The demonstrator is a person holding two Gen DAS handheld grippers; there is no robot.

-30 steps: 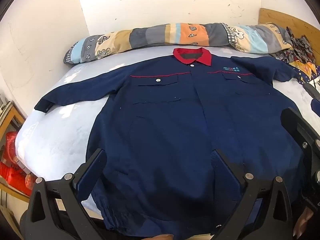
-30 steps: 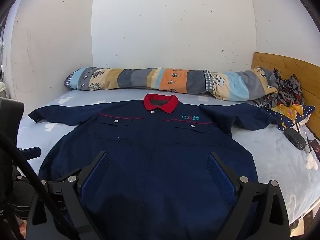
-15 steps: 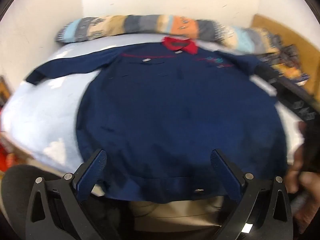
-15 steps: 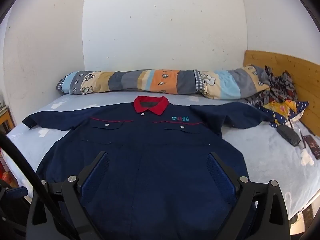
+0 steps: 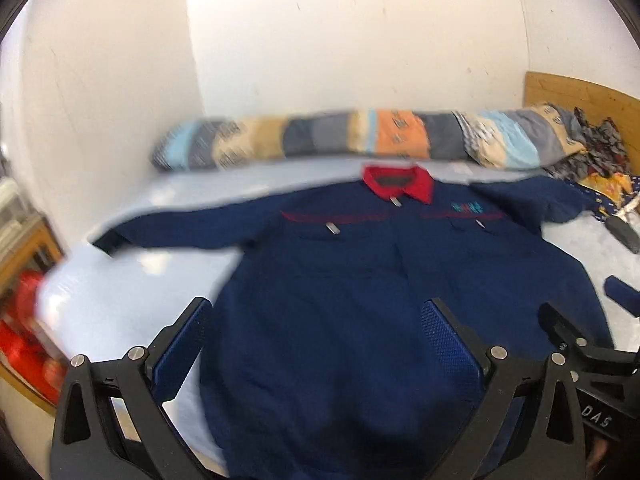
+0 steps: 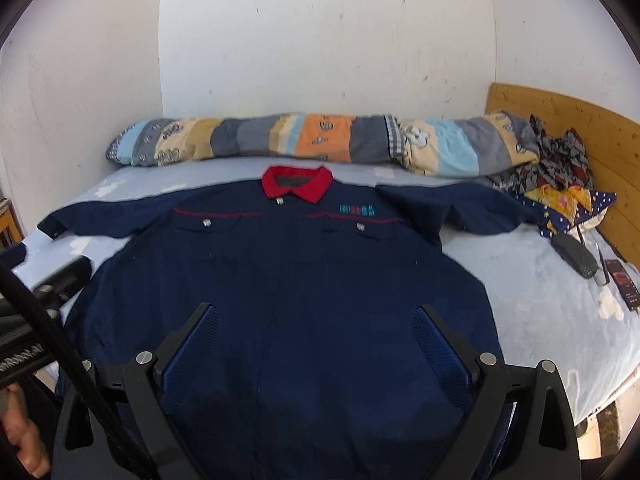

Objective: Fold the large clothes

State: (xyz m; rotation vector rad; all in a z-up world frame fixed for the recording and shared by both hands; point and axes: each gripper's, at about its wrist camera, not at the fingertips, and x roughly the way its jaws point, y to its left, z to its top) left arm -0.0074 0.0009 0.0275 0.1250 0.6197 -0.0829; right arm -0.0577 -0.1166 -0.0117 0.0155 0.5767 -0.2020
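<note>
With the navy jacket spread flat and unfolded on the bed, collar toward the striped bolster, we judge folding not yet begun: our left gripper and right gripper, both released and empty, must each reach a sleeve.

Bright, even daylight fills both fisheye views, washing the plain white wall nearly shadowless. The left wrist view is smeared by motion blur, softening the long striped patchwork bolster. The right wrist view is sharper. Both bend strongly toward dark, vignetted corners.
</note>
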